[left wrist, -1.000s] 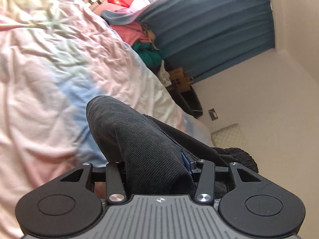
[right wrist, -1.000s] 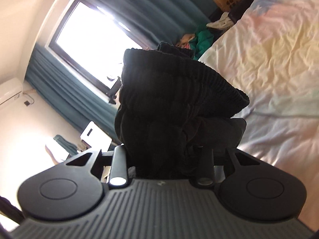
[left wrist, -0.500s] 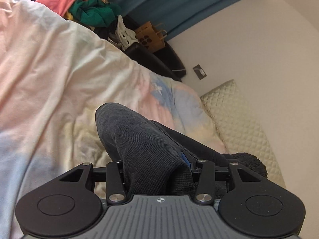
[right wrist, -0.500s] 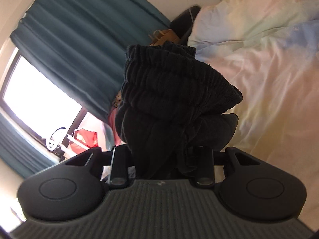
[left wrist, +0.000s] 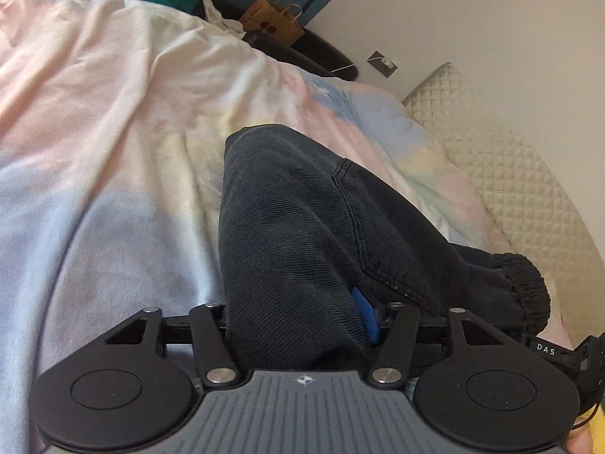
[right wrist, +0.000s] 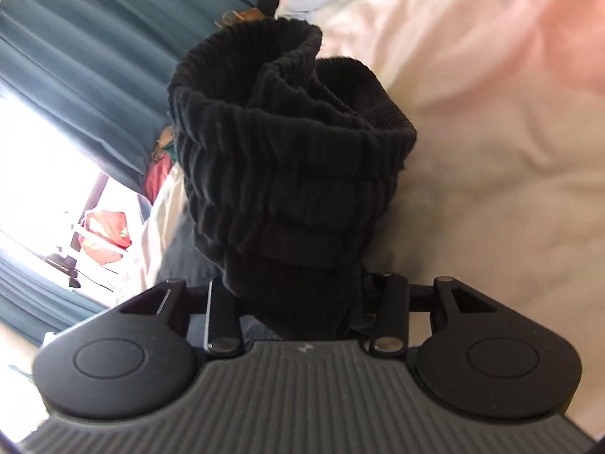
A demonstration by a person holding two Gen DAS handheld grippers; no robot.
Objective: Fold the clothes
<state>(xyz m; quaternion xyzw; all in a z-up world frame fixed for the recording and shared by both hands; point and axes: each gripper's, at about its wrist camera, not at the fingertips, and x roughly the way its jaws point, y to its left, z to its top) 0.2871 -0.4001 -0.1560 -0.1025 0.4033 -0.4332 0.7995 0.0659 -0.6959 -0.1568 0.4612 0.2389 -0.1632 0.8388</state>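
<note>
Fabric fills the middle of both views: dark trousers (left wrist: 302, 234), held over a bed with a pastel tie-dye duvet (left wrist: 113, 121). The left gripper (left wrist: 302, 325) points forward low above the duvet, its fingers pinching a folded bundle of the dark cloth; a sliver of one blue pad (left wrist: 365, 317) shows at the cloth's right edge, the other is buried. The right gripper (right wrist: 298, 302) pinches the ribbed elastic waistband (right wrist: 287, 151), which bunches up in front of the lens and hides its fingertips wholly. In the left view part of the right gripper's black body peeks in at the lower right edge, cut off by the frame. Beyond the bed stand teal curtains (right wrist: 94, 56), a brown paper bag (left wrist: 272, 22) and a quilted headboard (left wrist: 510, 174). The duvet in the right view is blurred.
</note>
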